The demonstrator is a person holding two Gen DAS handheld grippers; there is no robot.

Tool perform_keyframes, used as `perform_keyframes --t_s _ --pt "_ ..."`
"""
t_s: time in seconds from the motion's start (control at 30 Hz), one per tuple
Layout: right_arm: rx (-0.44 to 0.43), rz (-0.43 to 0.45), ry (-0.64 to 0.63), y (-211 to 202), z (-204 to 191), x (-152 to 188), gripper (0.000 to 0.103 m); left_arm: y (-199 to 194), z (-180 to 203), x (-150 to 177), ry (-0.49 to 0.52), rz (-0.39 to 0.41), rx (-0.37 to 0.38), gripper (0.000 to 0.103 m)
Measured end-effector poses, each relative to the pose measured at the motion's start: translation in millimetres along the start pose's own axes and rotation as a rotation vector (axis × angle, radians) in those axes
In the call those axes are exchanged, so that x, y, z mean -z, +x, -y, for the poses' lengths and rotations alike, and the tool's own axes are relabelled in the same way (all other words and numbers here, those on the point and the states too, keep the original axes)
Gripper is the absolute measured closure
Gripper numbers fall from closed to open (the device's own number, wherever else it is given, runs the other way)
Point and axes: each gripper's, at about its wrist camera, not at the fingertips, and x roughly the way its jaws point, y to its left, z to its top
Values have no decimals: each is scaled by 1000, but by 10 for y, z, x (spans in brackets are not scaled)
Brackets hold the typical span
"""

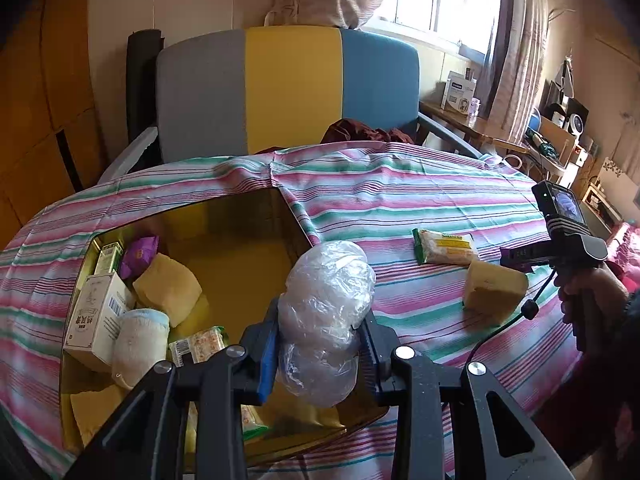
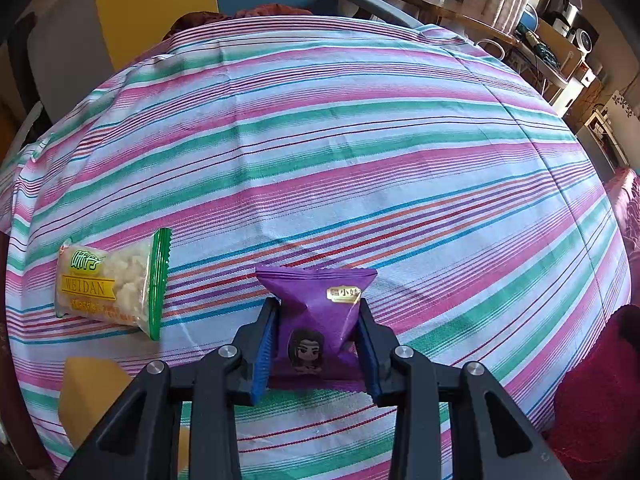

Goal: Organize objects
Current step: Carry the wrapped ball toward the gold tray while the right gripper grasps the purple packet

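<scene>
Right tool (image 2: 316, 320) (tilted steeply down) pinches the purple packet (image 2: 320, 312).

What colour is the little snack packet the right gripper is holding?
Purple, with a small cartoon figure on it. The snack packet shows best in the right wrist view.

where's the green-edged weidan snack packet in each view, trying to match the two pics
Left wrist view: the snack packet lies right of centre on the striped cloth, just beyond the yellow sponge block.
Right wrist view: the packet lies at the left on the cloth, left of the right gripper.
Shared landmark: the yellow sponge block, right beside the packet in both.
</scene>
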Motion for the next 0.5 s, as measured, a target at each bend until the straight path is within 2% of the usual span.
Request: perform_keyframes --t_s 0.5 --pt "33 13 -41 -39 -69 6 67 61 -116 103 -26 -21 -13 68"
